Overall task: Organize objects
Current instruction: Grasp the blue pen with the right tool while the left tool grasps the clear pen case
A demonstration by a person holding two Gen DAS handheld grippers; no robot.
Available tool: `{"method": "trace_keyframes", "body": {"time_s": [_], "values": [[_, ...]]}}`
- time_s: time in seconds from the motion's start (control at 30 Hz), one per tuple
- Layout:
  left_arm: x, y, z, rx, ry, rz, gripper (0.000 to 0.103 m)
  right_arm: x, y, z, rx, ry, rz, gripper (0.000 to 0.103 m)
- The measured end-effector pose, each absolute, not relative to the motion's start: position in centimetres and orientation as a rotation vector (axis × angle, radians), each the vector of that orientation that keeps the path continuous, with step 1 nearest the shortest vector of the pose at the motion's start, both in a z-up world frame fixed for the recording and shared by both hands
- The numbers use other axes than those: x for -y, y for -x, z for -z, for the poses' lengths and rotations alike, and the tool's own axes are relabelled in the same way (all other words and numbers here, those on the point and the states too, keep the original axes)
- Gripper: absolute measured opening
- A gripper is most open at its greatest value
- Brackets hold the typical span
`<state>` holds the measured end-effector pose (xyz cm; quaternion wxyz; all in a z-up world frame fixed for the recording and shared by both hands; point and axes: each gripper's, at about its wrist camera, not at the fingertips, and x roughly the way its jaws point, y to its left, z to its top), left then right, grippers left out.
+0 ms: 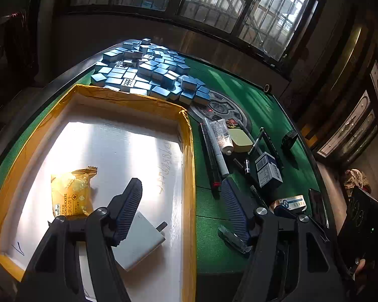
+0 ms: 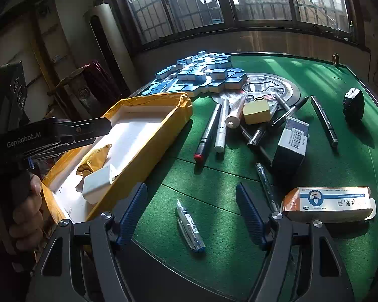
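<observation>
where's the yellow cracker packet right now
The cracker packet lies inside the yellow-taped box, on its white floor at the left in the left wrist view, just beside the white charger block.

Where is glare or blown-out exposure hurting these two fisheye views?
Left wrist view: sunlight blows out the white floor of the yellow-taped foam tray, crushing dark corners. Right wrist view: striped window shadows cross the green felt table; edges bend strongly.

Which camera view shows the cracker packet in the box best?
The left wrist view: the cracker packet lies flat in the box, lit, its label readable. In the right wrist view the packet is a crumpled yellow shape, partly hidden behind the box wall and the white block.
</observation>
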<state>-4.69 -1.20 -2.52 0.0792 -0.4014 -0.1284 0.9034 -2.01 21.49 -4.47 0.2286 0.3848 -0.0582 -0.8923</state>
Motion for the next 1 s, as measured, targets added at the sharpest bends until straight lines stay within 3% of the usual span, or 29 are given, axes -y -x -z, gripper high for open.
{"method": "trace_keyframes", "body": {"time_s": [0.23, 0.5, 0.57, 0.9, 1.0], "values": [[-0.3, 4.4, 2.8, 0.382, 1.189, -2.641, 0.065, -25.5, 2.9, 5.9, 0.188, -1.171, 2.547, 0.052], [-1.4, 4.7, 3.4, 0.415, 1.197, -2.587, 0.065, -26.6, 2.7, 6.8, 0.136, -1.233, 2.592, 0.047], [-1.6, 4.7, 3.5, 0.416, 1.201, -2.578, 0.065, -26.5, 3.0, 7.1, 0.144, -1.258, 2.571, 0.040], [-3.2, 4.0, 3.3, 0.390, 1.232, -2.528, 0.065, -24.6, 4.1, 8.0, 0.065, -1.329, 2.542, 0.036], [-4.4, 3.8, 3.7, 0.373, 1.313, -2.464, 0.065, -23.8, 3.7, 8.0, 0.015, -1.326, 2.541, 0.021]]}}
